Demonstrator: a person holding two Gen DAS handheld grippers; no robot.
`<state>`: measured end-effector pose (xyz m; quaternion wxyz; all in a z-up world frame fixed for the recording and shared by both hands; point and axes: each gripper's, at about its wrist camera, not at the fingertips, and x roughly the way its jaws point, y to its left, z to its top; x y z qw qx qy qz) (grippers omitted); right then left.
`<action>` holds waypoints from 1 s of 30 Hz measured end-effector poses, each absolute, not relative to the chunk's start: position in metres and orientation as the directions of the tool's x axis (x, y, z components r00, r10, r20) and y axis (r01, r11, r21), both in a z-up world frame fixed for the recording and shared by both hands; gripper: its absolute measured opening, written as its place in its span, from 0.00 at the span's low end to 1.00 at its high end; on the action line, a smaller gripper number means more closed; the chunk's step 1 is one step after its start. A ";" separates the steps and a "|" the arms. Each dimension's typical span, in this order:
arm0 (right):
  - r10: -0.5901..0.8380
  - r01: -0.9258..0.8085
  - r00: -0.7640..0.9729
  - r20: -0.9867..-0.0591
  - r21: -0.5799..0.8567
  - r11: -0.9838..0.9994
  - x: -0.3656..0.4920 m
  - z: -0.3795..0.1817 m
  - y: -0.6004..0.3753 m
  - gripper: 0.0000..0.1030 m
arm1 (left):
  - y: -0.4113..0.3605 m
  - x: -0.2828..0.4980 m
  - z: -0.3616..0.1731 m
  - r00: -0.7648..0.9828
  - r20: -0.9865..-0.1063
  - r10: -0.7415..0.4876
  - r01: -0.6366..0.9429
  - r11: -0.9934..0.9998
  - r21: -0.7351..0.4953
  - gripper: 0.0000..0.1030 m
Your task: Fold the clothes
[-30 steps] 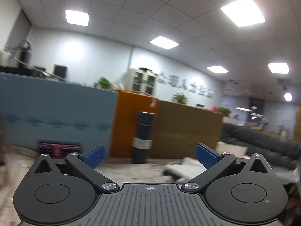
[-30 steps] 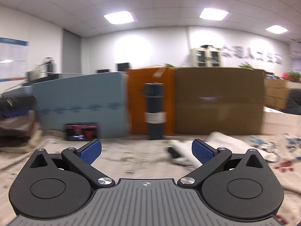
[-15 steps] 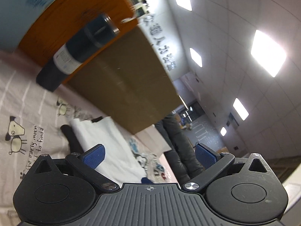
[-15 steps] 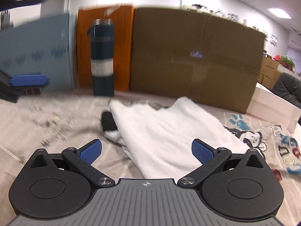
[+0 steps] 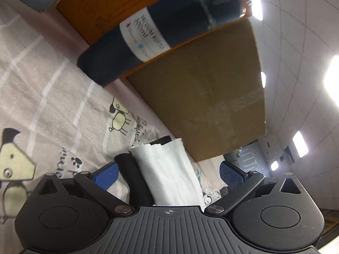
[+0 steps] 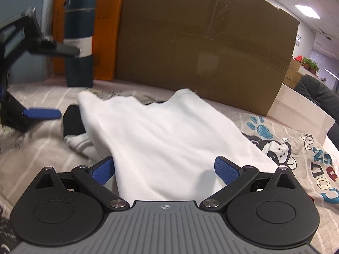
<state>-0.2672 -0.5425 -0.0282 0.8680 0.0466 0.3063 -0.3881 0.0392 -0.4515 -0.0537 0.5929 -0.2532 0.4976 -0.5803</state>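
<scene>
A white garment (image 6: 165,148) with a black sleeve part (image 6: 73,122) lies crumpled on a printed bedsheet (image 6: 296,148). My right gripper (image 6: 165,169) is open, low over the garment's near edge, cloth between its blue pads. In the left wrist view, tilted, the same white garment (image 5: 169,169) and black part (image 5: 133,175) lie just ahead of my open left gripper (image 5: 168,174). The left gripper also shows at the left of the right wrist view (image 6: 25,110), beside the black part.
A dark blue bottle (image 6: 80,38) stands behind the garment on the sheet (image 5: 42,97). A large brown cardboard box (image 6: 201,48), an orange box (image 5: 127,6) and a blue-grey panel (image 6: 27,50) wall off the back. White boxes (image 6: 305,110) sit at right.
Both grippers have dropped from looking across the room to close over the garment. The left gripper has rolled sideways and come in at the garment's black-sleeve end. Both stay open.
</scene>
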 end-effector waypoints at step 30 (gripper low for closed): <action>-0.733 0.758 0.625 -0.268 0.431 0.489 -0.340 -0.003 -0.579 0.11 | -0.487 -0.050 -0.052 0.146 -0.483 -0.863 0.877 0.339 -0.340 0.09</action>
